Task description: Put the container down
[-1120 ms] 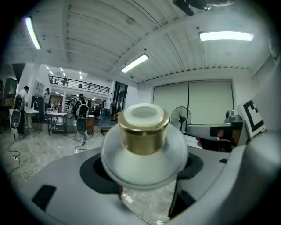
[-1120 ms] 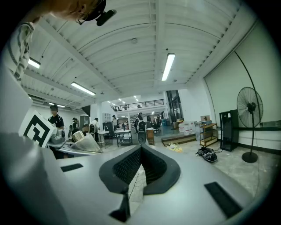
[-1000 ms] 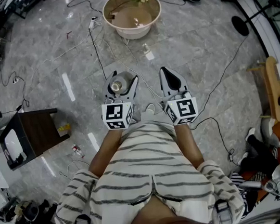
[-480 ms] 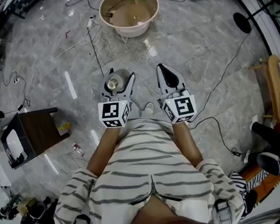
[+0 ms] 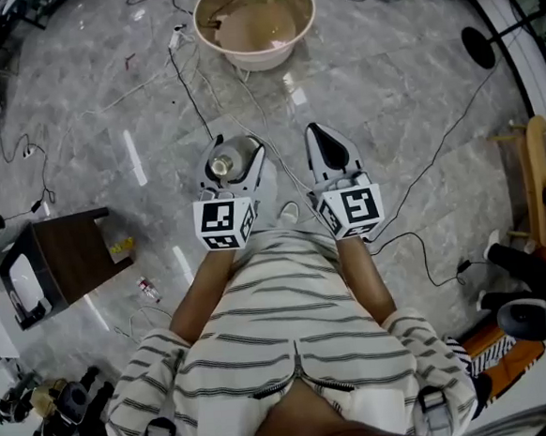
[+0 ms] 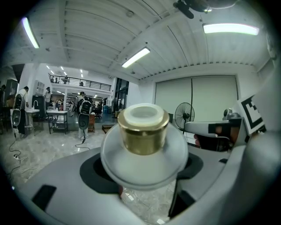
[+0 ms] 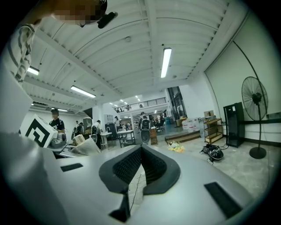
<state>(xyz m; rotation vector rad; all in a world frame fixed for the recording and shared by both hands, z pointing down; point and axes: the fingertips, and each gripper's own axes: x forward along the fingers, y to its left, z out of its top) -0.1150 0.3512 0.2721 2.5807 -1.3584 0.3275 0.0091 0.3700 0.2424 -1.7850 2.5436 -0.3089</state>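
My left gripper (image 5: pixel 232 165) is shut on the container (image 5: pixel 222 160), a clear rounded vessel with a gold collar and a pale open mouth, held upright above the marble floor. In the left gripper view the container (image 6: pixel 144 147) fills the space between the grey jaws of the left gripper (image 6: pixel 145 193), and the gold collar (image 6: pixel 142 132) faces the camera. My right gripper (image 5: pixel 324 142) hovers beside it to the right, shut with nothing in it. Its dark ribbed pads (image 7: pixel 131 165) meet in the right gripper view, and the container (image 7: pixel 86 146) shows at the left there.
A wide beige basin (image 5: pixel 211 31) with pale flowers stands on the floor ahead. A dark low table (image 5: pixel 65 262) sits to the left. Cables (image 5: pixel 188 97) trail across the marble. A fan base (image 5: pixel 478 48) and clutter line the right side.
Both grippers have shifted slightly forward in the head view. The left one still holds the container; the right one stays shut and empty.
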